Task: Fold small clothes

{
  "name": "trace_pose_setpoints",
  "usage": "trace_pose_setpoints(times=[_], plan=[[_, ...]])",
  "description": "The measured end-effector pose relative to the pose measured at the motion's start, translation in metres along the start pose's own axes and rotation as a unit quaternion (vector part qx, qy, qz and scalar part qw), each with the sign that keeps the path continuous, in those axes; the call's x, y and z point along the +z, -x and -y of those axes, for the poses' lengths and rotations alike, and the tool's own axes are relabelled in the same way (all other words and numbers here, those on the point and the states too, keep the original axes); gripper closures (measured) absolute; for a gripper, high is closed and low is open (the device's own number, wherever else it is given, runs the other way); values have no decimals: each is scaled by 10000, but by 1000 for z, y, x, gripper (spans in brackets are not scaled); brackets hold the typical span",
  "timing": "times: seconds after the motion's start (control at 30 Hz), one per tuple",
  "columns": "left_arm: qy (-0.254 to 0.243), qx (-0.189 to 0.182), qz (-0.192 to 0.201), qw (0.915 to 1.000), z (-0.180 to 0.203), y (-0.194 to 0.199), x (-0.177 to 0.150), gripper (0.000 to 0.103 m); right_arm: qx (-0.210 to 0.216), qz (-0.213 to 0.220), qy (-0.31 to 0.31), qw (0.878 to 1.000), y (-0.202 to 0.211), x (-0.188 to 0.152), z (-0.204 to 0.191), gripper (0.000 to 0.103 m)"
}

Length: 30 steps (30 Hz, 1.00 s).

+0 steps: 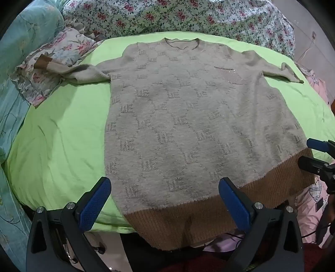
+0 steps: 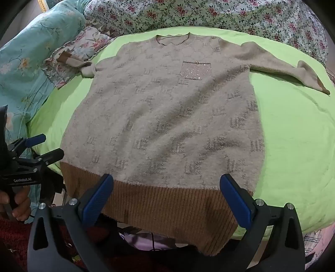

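Observation:
A beige knitted sweater with a grey letter pattern lies flat, front up, on a lime-green sheet. Its brown ribbed hem hangs over the near edge; both sleeves are spread sideways. A sequin chest pocket shows near the collar. My left gripper hovers wide open over the hem's left part, nothing between its blue pads. My right gripper is equally open above the hem's right part. Each gripper also appears at the other view's edge: the right gripper and the left gripper.
Floral bedding is piled along the far side, a teal floral quilt lies at the left, and a patterned pillow sits under the left sleeve. A hand holds the left gripper's handle. Dark floor and cables show below the hem.

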<state>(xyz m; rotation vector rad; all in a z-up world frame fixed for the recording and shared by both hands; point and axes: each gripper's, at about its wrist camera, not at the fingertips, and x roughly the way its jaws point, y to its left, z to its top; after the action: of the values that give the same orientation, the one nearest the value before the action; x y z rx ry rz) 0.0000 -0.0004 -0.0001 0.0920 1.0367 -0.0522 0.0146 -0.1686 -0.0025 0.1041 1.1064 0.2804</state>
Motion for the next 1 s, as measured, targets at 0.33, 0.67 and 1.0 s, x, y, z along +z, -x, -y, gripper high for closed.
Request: trace_pose_setpoints(times=[0.33,0.67,1.0], plan=[[13,11,-18,10000,1,1,1,0,-27,49,18,10000,-2,0,0,2],[-29,27,-15,10000,3,-3,2,0,-66,210,79,9997,-2,2,0,2],[15,-38,-14,10000,2,-5,2,0,-19,3,-77,10000,-4,0,4,2]])
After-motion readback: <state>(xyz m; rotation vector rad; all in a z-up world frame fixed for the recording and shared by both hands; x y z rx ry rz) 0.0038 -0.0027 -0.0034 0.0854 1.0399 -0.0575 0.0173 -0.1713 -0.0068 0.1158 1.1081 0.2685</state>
